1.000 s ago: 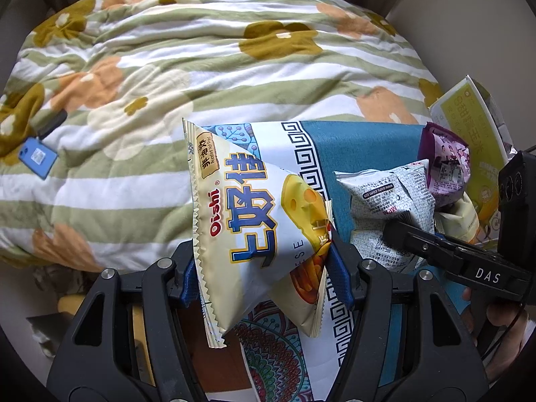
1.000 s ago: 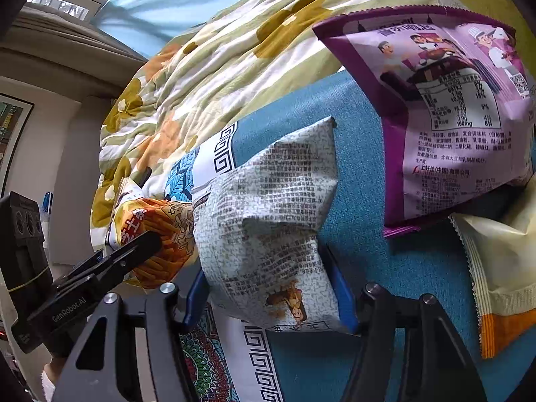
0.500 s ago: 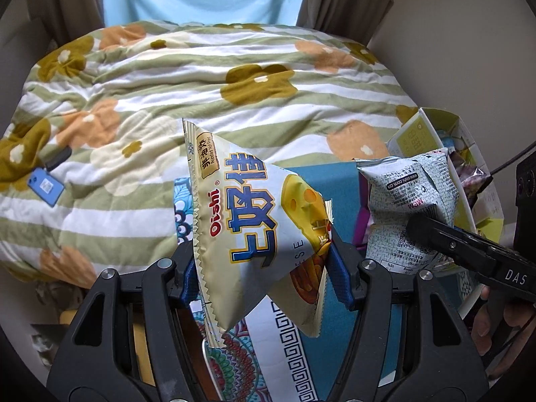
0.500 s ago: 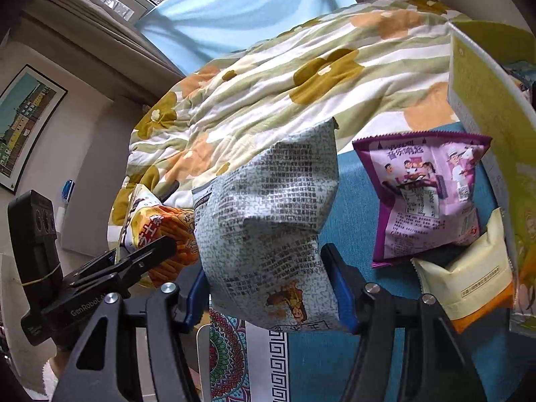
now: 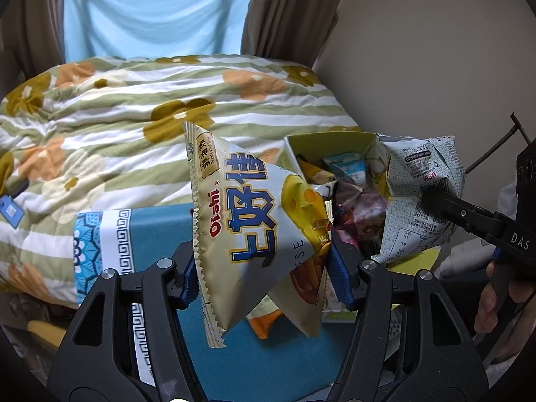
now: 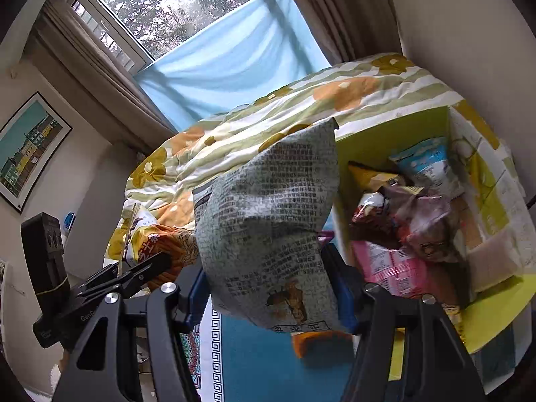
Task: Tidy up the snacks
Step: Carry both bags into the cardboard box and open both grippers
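Yellow cheese-snack bag pinched in our left gripper – held in the air over the teal cloth, just left of the green box. Our right gripper clamps a grey printed bag – beside the box, which holds other snack packets.

The orange packet lies mostly hidden under the grey bag.
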